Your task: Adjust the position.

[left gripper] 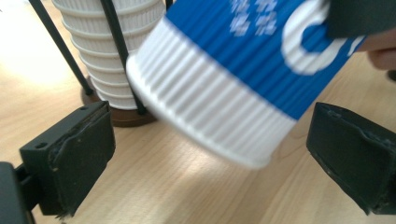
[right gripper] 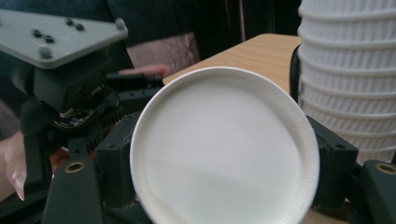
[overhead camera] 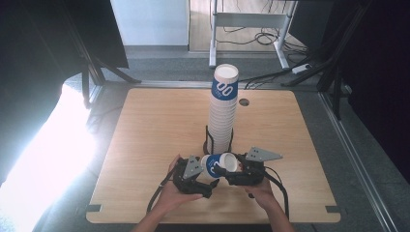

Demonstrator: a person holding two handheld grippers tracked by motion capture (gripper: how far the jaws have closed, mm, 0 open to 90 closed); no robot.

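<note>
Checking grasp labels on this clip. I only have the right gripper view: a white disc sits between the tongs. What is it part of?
Observer: It is one end of a blue and white ribbed cup, tipped on its side and clamped by the right gripper.
Operator: Are the left tongs on it too?
Observer: No. The left gripper has its jaws open on either side of the cup's white end, apart from it.
Operator: How tall is the stack beside it?
Observer: The stack of cups rises well above both hands, with a blue-banded cup on top.
</note>
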